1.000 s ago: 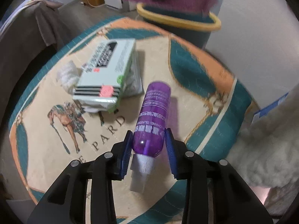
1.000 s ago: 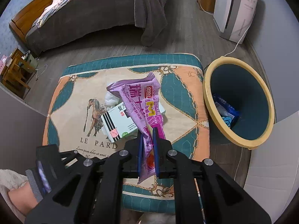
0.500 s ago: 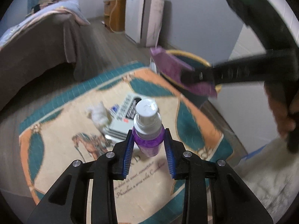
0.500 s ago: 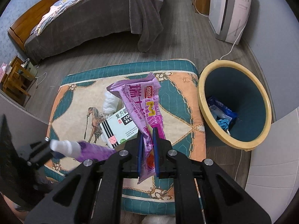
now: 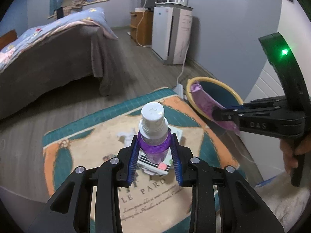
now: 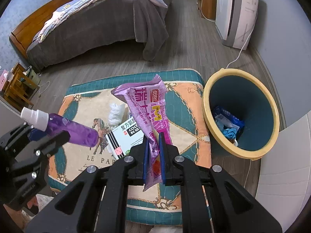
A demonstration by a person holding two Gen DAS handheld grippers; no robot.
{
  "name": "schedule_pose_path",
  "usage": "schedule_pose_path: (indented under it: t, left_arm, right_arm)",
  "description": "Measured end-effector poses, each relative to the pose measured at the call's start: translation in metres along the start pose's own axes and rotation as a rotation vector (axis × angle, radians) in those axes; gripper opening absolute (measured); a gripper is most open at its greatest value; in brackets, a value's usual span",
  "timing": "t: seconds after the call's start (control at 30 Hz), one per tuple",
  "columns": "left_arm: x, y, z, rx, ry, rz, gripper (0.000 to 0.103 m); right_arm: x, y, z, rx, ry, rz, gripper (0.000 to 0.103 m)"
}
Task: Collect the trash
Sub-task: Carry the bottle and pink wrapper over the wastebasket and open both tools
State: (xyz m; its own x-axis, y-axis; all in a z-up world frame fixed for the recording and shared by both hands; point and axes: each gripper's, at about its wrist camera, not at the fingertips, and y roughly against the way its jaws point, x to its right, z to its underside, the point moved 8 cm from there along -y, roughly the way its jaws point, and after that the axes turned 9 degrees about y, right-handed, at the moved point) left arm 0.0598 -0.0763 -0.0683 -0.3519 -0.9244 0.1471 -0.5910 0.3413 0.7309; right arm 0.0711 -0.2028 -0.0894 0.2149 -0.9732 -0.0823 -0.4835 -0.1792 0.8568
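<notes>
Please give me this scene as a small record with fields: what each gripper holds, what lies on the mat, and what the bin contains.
left gripper: shut on bottle
right gripper: shut on wrapper
on mat: box, tissue
bin: beside mat, holds blue packaging

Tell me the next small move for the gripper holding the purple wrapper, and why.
Probably carry the right gripper sideways until it is above the bin, then let go. It is shut on the purple wrapper, which hangs over the cushion and not the bin's mouth. The left gripper holds the spray bottle, lifted clear.
</notes>
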Motion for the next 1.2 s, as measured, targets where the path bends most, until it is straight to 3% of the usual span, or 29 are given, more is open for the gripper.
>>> schedule_pose_path:
  t: [0.2,0.5,0.8,1.2]
  left_arm:
    - [-0.010,-0.002,-0.013,0.017,-0.008,-0.071,0.033]
    - [-0.008,-0.017,-0.033,0.018,-0.036,-0.110,0.033]
    - [0.015,-0.044,-0.053,0.015,-0.073,-0.093,0.033]
    - [0.080,-0.076,-0.078,-0.014,-0.128,-0.002,0.033]
  right_arm:
    - [0.007,0.001,-0.007,0.012,-0.010,-0.005,0.009]
    - [0.031,-0.007,-0.021,0.015,-0.021,0.015,0.009]
    - [0.084,-0.010,-0.030,0.025,-0.087,0.089,0.009]
    - [0.151,-0.008,-0.029,0.044,-0.207,0.149,0.009]
